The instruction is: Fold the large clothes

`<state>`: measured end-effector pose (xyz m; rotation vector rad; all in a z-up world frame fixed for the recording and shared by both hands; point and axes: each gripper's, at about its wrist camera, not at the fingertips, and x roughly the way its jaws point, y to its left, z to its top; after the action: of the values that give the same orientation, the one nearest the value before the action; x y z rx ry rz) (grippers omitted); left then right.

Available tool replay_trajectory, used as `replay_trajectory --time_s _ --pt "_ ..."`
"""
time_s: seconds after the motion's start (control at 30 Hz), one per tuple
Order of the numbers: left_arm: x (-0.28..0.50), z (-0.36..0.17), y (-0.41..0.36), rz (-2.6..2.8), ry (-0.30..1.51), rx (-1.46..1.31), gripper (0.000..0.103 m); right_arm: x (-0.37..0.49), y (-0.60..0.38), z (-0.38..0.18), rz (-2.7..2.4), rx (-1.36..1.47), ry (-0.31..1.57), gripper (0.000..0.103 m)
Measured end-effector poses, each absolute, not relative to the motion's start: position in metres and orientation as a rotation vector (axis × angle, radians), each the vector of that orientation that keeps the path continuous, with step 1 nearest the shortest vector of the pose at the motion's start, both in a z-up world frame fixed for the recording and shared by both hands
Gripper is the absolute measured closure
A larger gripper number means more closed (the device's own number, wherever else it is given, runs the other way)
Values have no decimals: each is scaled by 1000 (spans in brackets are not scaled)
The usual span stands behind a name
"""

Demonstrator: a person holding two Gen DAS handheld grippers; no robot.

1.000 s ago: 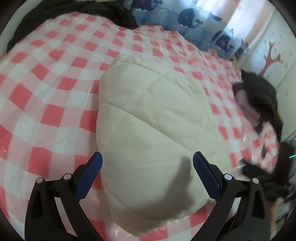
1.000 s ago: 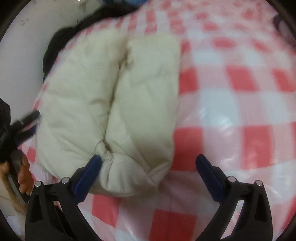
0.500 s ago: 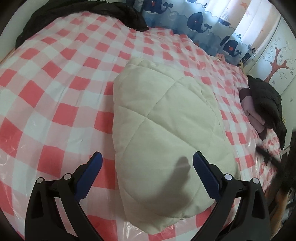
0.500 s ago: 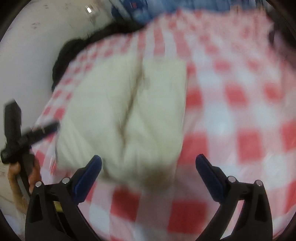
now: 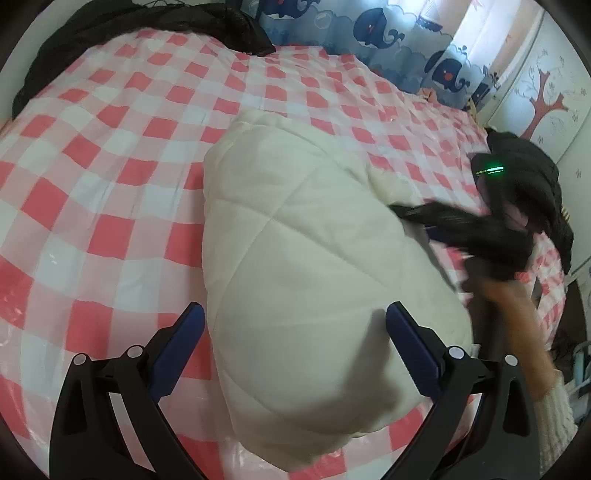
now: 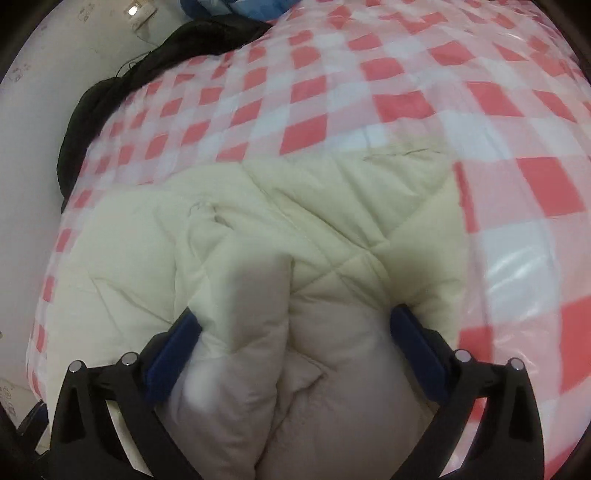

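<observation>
A cream quilted padded jacket [image 5: 295,240] lies folded in a thick bundle on the red-and-white checked bed cover [image 5: 92,166]. My left gripper [image 5: 295,325] is open just above the bundle's near end, its fingers straddling the fabric without closing. My right gripper [image 6: 295,328] is also open at full width, pushed against the bundle's folded edge [image 6: 295,350], with puffy folds bulging between its blue pads [image 6: 173,350]. In the left wrist view the right gripper [image 5: 461,225] shows as a dark blur at the jacket's right side, held by a hand [image 5: 509,306].
A black garment [image 5: 147,29] lies along the bed's far left edge, also seen in the right wrist view [image 6: 147,66] beside a white wall [image 6: 29,147]. Another dark garment [image 5: 528,173] sits at the right. Whale-print curtains [image 5: 388,37] hang behind.
My right gripper has swung in and pressed onto the jacket's folded edge, so fabric now sits between its open fingers. It now appears in the left wrist view. The left gripper stays open above the bundle.
</observation>
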<state>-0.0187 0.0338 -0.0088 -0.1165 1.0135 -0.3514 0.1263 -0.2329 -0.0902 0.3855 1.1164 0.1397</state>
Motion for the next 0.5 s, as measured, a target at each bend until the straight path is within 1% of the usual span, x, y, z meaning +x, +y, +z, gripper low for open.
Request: replay_trajectory --time_s 0.07,0.2,0.23,0.27,0.3,0.33,0.4,0.43,0.5 --pt "-22 -6 37 -350 1008 -120 9 108 -233 -66 141 378 1088 7" --pt "-23 -7 40 -344 1018 -136 9 44 -230 -10 236 363 912 7" --pt "-23 -8 39 -344 1023 -134 9 28 -224 -9 236 331 913 7" --pt "-23 -8 38 -343 1027 -130 9 18 -215 -16 215 276 955 6" --pt "-24 -8 37 -340 1028 -126 9 13 -204 -40 187 171 1055 6" --pt "-26 -7 36 -337 1027 -124 9 10 -203 -58 206 157 1094 6" --pt "-33 -2 32 -344 1010 -97 9 10 -222 -62 204 290 1128 6" --pt "-36 1 30 -342 1000 -74 9 3 -227 -50 186 315 1098 6" --pt "-42 5 25 -311 974 -10 9 -19 -224 -18 183 264 989 7"
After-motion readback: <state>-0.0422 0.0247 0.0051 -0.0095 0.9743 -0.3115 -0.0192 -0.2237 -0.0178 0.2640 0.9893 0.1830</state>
